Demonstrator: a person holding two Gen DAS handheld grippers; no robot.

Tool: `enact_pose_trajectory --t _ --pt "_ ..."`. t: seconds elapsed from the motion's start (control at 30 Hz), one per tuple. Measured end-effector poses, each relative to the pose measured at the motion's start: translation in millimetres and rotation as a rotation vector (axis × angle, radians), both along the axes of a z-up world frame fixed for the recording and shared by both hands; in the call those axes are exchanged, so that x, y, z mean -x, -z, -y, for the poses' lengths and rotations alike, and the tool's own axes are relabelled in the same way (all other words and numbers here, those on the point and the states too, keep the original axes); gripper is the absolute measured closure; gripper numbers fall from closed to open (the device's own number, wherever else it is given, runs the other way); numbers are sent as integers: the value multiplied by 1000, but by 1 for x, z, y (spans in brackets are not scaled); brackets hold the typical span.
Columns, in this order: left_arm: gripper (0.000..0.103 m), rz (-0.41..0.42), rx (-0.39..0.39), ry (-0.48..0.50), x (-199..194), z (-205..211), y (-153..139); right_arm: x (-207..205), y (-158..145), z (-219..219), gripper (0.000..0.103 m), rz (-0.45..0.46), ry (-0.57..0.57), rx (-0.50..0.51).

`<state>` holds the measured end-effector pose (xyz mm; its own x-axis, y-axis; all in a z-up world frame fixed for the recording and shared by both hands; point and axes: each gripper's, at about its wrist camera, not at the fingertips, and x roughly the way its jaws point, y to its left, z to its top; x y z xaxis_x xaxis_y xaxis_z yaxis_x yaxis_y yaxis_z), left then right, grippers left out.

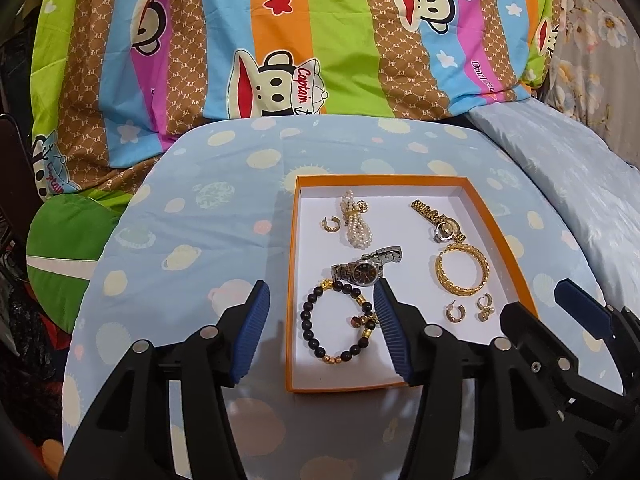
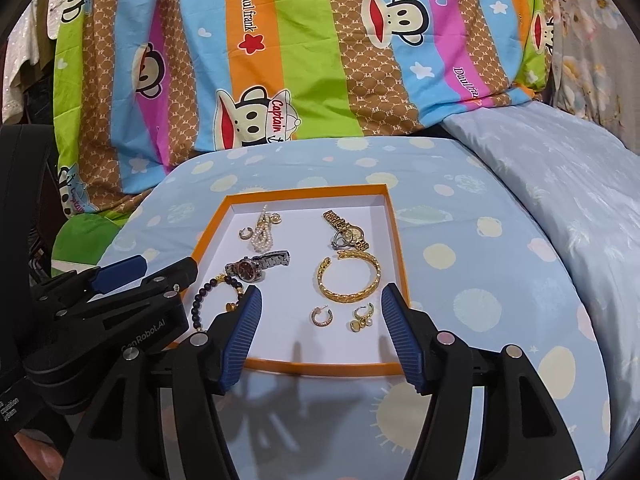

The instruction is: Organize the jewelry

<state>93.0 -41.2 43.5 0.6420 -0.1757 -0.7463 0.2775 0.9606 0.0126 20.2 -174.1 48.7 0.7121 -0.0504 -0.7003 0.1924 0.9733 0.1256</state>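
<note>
Both grippers angled downward over the near edge of the orange tray, side by side, neither touching any item.

Left gripper: jaws spread, nothing between the pads. Its right finger overlaps the near-left part of the tray in the left wrist view, just beside the dark bead bracelet; its left finger sits over the blue patterned cloth outside the tray. Seen from the right wrist camera, this gripper enters from the left, tips at the tray's left rim.

Right gripper: jaws spread, empty. Fingers frame the near-right area of the tray, with 2 small gold earrings lying apart between them: a hoop and a drop earring. Neither earring is contacted.

Tray contents, all lying on the white floor of the tray:
- far left: pearl piece with a small gold hoop just beside it
- far right: gold watch
- centre left: silver watch, touching or nearly touching the bead bracelet below it
- right: gold bangle, near the gold watch above and the 2 earrings below

Tray sits on the cloth-covered rounded surface; striped cartoon-print bedding behind.
</note>
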Motion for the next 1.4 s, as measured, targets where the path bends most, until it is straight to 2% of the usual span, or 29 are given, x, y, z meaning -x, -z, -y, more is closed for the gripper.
enact_pose_trajectory --t 0.2,0.27,0.37,0.93,1.4 --pt "38 10 -9 -8 3 -2 0 1 -2 1 40 3 10 2" --pt "29 16 -12 -18 4 -3 0 2 -3 2 39 6 14 -2" --pt "29 23 -16 -25 4 -4 -1 3 -2 3 37 7 22 1" --pt "29 69 -69 -49 9 1 -5 3 -3 4 36 13 29 24" --pt "27 70 -69 -64 9 0 -5 4 -3 5 36 14 29 25"
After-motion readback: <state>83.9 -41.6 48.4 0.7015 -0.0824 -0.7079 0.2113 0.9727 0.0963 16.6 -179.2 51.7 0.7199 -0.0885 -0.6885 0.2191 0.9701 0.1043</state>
